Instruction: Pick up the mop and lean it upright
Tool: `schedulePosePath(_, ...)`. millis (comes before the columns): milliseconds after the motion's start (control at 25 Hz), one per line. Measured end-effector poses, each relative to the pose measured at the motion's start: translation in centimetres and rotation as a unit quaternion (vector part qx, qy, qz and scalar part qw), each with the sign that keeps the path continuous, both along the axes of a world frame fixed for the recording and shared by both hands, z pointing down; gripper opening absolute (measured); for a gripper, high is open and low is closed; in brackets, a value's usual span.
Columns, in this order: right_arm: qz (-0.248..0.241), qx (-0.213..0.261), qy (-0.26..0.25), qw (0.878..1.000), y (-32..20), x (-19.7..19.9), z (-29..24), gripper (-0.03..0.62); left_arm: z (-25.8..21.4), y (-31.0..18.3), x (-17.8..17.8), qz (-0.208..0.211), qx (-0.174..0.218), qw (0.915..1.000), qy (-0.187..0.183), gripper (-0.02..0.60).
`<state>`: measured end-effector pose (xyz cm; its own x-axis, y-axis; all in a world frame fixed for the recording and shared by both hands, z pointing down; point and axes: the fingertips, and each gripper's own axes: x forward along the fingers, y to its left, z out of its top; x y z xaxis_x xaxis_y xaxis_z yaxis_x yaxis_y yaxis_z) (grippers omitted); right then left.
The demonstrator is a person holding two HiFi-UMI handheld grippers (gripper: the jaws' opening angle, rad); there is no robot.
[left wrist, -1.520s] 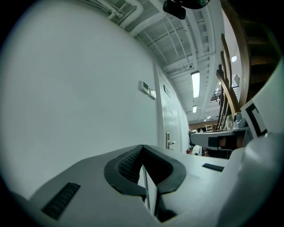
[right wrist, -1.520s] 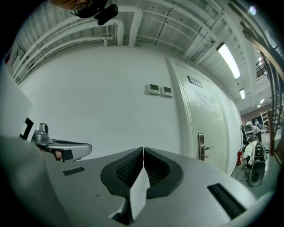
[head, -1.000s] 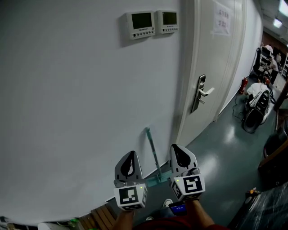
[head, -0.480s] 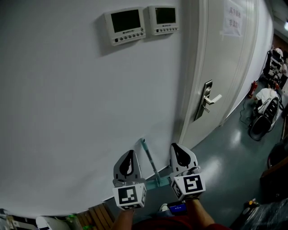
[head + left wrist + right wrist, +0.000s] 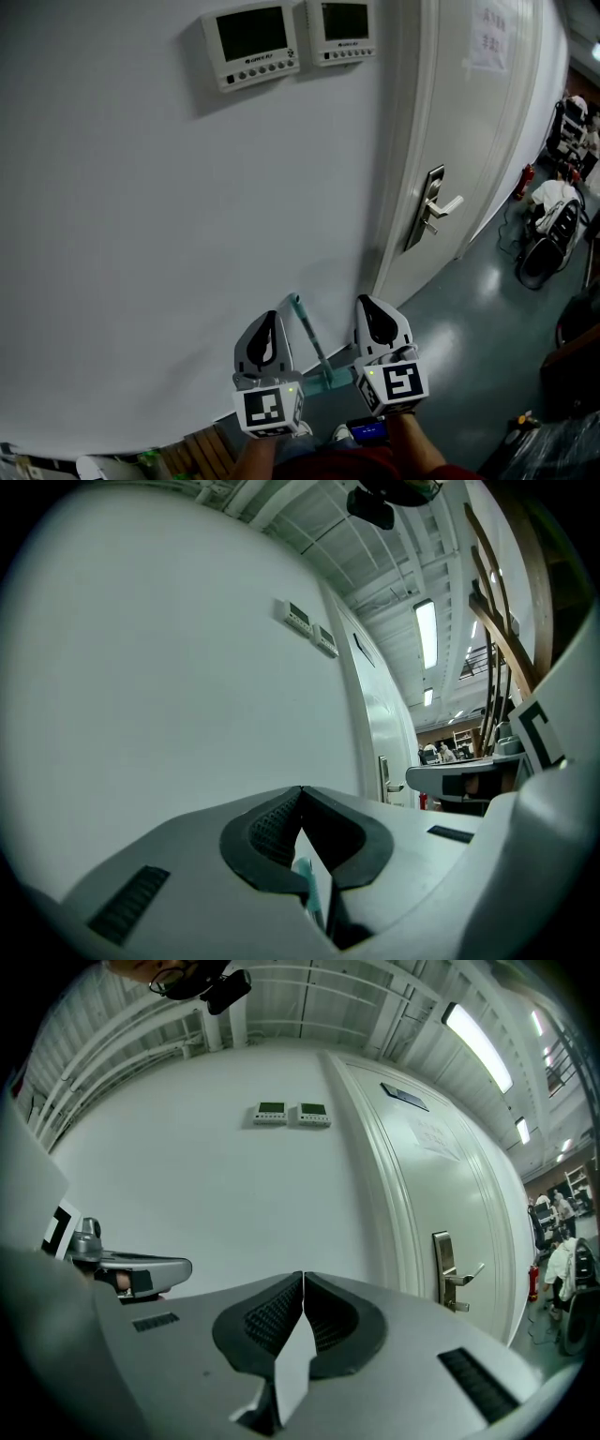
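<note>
Glossy grey floor (image 5: 450, 319); the mop (image 5: 311, 339) apparently stands on it.

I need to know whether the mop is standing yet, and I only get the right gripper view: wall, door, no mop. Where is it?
Observer: The head view shows the mop's teal handle leaning against the white wall, between the left claw and the right claw.
Operator: Is the left claw holding it?
Observer: No. In the left gripper view its tips meet, and the handle shows beyond them, not gripped.
</note>
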<state>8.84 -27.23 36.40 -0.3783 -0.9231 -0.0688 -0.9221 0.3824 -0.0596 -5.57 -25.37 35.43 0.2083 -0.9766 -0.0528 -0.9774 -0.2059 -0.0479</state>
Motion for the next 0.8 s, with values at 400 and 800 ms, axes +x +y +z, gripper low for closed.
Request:
schedulePosePath(400, 0.002, 0.004, 0.013, 1.000, -0.8, -2.6, -0.2, 0.018, 0.3, -0.9, -1.7, 0.012, -0.004, 0.9999, 0.007, 0.014)
schedulePosePath(800, -0.014, -0.006, 0.019, 1.000, -1.8, -4.8, 1.2, 0.021, 0.8, -1.4, -3.3, 0.003, -0.012, 0.9999, 0.011, 0.014)
